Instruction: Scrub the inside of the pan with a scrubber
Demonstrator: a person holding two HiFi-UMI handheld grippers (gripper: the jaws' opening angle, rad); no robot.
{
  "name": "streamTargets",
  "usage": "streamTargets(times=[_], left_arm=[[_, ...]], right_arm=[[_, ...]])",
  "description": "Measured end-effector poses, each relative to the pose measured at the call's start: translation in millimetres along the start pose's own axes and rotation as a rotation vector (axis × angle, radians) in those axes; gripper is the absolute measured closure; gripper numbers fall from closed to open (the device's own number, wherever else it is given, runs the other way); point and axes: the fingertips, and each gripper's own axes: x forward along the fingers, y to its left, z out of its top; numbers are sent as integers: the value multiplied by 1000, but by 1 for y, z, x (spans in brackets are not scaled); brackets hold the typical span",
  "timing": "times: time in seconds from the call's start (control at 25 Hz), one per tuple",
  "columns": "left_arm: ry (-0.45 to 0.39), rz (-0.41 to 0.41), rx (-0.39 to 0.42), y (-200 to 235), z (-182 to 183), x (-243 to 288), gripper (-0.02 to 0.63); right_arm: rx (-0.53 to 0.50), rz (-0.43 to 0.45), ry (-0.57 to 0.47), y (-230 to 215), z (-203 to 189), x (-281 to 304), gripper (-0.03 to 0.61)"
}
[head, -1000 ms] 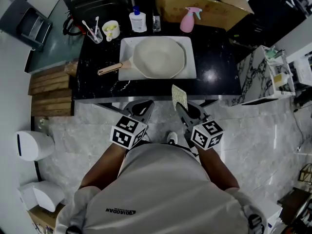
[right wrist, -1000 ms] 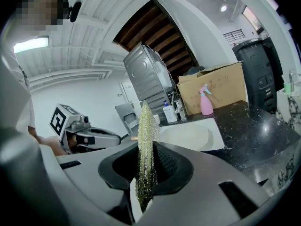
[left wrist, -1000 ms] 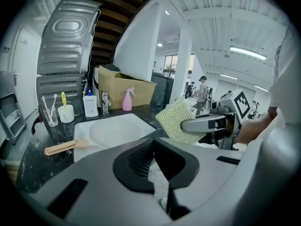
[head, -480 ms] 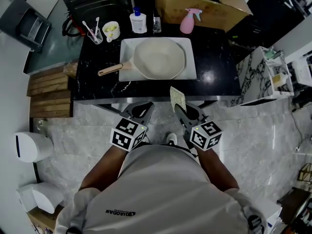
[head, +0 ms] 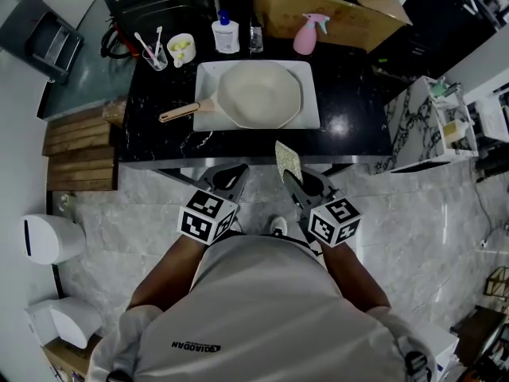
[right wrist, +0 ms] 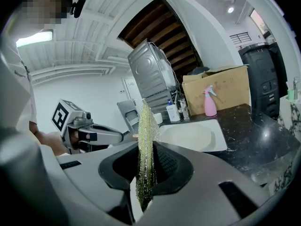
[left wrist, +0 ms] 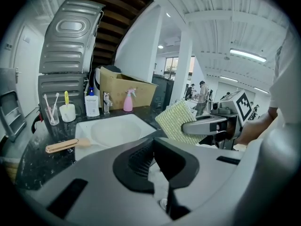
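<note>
Pan (head: 260, 94) sits in a white tray (head: 312, 111) on the black desk (head: 358, 94) in the head view, apart from the scrubber (head: 287, 159), which sticks up from the right gripper (head: 291, 175). Left gripper view: the left gripper (left wrist: 162, 173) has its jaws together, nothing between. Right gripper view: jaws clamped on the edge-on scrubber.
</note>
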Motion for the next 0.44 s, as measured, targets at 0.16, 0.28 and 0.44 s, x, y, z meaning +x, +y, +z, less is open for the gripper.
streamTargets(times=[0.16, 0.28, 0.44], left_arm=[[-1, -1, 6, -1, 0, -1, 598], [-2, -3, 10, -2, 0, 0, 598], [-3, -1, 12, -2, 0, 0, 598]], right_arm=[[-26, 4, 6, 4, -1, 0, 498], [-31, 5, 8, 5, -1, 0, 499], [-36, 7, 7, 4, -1, -1, 497]])
